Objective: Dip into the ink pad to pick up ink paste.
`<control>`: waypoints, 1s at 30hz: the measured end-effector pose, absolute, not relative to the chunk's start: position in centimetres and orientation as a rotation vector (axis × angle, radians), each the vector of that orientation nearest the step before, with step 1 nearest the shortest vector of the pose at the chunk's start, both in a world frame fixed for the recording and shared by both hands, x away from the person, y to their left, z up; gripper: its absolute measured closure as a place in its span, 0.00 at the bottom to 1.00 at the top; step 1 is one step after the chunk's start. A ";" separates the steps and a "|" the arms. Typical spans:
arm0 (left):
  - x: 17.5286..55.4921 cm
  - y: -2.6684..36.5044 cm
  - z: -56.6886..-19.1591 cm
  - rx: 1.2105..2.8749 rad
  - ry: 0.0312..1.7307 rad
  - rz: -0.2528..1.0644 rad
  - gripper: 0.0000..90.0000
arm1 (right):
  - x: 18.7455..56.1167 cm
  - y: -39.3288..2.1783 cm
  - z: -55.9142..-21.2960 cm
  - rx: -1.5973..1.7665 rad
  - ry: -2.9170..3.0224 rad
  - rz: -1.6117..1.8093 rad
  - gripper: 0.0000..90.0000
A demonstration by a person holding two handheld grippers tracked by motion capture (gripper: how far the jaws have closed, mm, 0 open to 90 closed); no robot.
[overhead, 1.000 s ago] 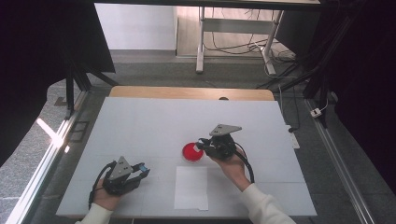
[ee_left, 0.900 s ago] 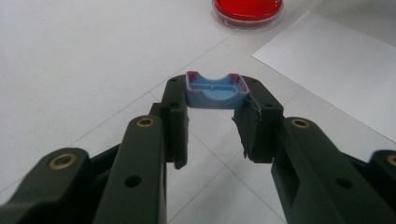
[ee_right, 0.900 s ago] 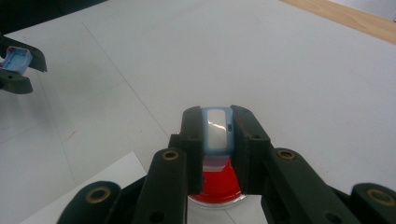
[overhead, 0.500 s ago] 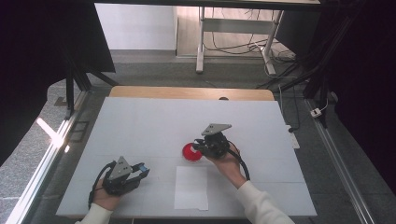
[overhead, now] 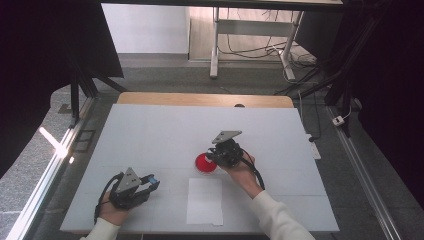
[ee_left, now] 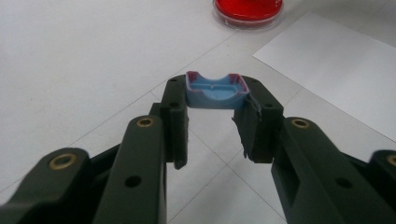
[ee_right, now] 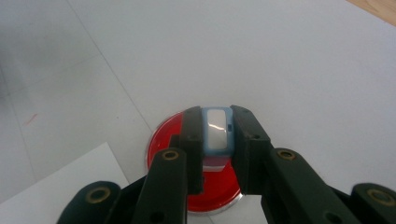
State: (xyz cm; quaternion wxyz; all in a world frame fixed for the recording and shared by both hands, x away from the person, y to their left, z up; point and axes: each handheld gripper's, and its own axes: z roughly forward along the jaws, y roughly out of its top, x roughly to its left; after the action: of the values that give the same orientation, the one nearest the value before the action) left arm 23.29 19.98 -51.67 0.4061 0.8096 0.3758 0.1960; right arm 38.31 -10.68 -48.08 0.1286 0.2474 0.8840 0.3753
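On the tabletop [overhead: 150, 135], a white sheet [overhead: 205, 201] lay at the near edge, with a red dish [ee_right: 196, 186] just beyond it. Directly over the dish, the right gripper [ee_right: 215, 135] pinched a pale blue block [ee_right: 215, 132], perhaps a stamp. Near the left corner, the left gripper [ee_left: 214, 100] clamped a blue cap [ee_left: 215, 91].

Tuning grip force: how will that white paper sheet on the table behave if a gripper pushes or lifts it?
The white paper sheet lies flat and very thin on the table, so it probably flexes and droops if lifted by one edge. It looks light, so a push would likely slide or buckle it. With no raised edge, pinching it off the surface seems hard.
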 end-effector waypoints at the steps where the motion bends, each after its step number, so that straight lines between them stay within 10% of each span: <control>1: 23.3 20.0 -51.7 2.042 0.948 0.495 0.73 | 38.4 -10.7 -48.1 0.717 2.572 1.087 0.83; 30: 23.3 20.0 -51.7 2.044 0.948 0.494 0.73 | 39.3 -10.0 -48.9 0.736 2.604 1.024 0.84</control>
State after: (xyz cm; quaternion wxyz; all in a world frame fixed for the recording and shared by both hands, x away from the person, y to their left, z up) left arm 23.27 19.96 -51.65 0.4053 0.8100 0.3758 0.1958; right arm 39.26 -10.01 -48.93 0.1237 0.2523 0.8932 0.3512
